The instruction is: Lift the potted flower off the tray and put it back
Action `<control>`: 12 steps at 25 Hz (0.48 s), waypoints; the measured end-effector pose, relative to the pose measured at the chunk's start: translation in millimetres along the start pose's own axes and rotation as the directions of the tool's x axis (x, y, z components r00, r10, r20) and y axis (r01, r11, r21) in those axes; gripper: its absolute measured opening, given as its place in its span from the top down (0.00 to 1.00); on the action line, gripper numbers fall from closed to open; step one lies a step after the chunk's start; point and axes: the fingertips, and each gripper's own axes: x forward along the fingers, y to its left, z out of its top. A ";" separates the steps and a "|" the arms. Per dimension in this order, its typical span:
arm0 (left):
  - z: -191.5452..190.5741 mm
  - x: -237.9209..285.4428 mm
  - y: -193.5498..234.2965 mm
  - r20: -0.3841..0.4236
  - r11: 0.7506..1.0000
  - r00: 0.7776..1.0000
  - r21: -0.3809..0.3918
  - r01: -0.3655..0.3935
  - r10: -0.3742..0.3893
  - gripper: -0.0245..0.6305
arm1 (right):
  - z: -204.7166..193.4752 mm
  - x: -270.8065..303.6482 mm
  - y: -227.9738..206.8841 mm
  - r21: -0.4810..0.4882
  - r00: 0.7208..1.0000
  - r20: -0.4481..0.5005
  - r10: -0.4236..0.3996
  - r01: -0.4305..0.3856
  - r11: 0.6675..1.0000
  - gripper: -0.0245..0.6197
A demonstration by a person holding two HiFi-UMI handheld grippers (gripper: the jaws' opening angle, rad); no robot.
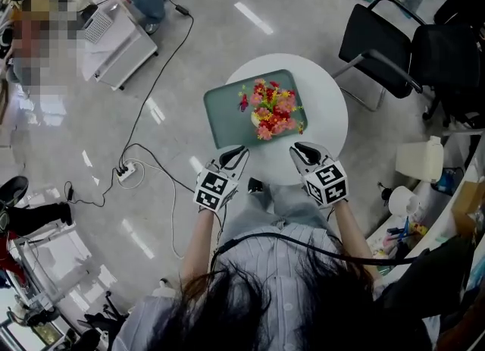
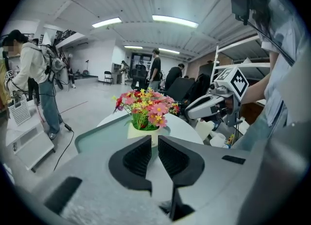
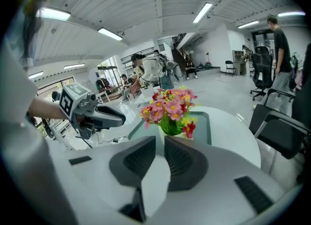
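- Head view shows one round table (image 1: 326, 126) with a smooth white top, standing on a glossy grey floor (image 1: 227, 8).
- One rectangular tray (image 1: 223, 111) lies on the table. It is pale grey-green, with rounded corners and a low raised rim.
- The potted flower (image 1: 274, 111) stands upright inside the tray, in the tray's right half.
- It is one small pot of pale cream colour, and it carries a dense bunch of little pink, red and yellow blossoms on green stems.
- Two grippers hang over the near edge of the table: the left gripper (image 1: 235, 154) just beside the tray's near rim, and the right gripper (image 1: 303, 150) near the tray's right corner. Both are apart from the pot.
- Each gripper has a smooth light-grey shell and one cube with black-and-white square markers.
- In the left gripper view the two black ribbed pads (image 2: 138, 156) stand almost together, with only a thin slit between them, and they grip nothing.
- In the right gripper view the pads (image 3: 182, 158) are closed in the same way and are also empty.
- One black chair (image 1: 375, 46) with a metal frame stands beyond the table.
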 end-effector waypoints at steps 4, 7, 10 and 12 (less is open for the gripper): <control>-8.6 17.5 16.8 -0.013 1.000 1.000 0.022 -0.004 0.005 0.93 | -14.7 19.3 -16.0 0.011 0.999 -0.035 0.012 -0.011 1.000 0.91; -17.4 31.3 26.4 -0.036 0.999 0.999 0.051 0.004 -0.003 0.93 | -24.6 31.1 -24.5 0.013 0.998 -0.058 0.027 -0.026 1.000 0.91; -25.0 44.1 32.9 -0.076 0.995 0.997 0.099 0.027 -0.020 0.90 | -30.0 39.6 -30.3 0.024 0.997 -0.070 0.042 -0.041 0.999 0.90; -29.6 51.3 37.6 -0.100 0.992 0.995 0.118 0.040 -0.028 0.82 | -32.8 45.1 -33.3 0.015 0.995 -0.085 0.049 -0.048 0.999 0.90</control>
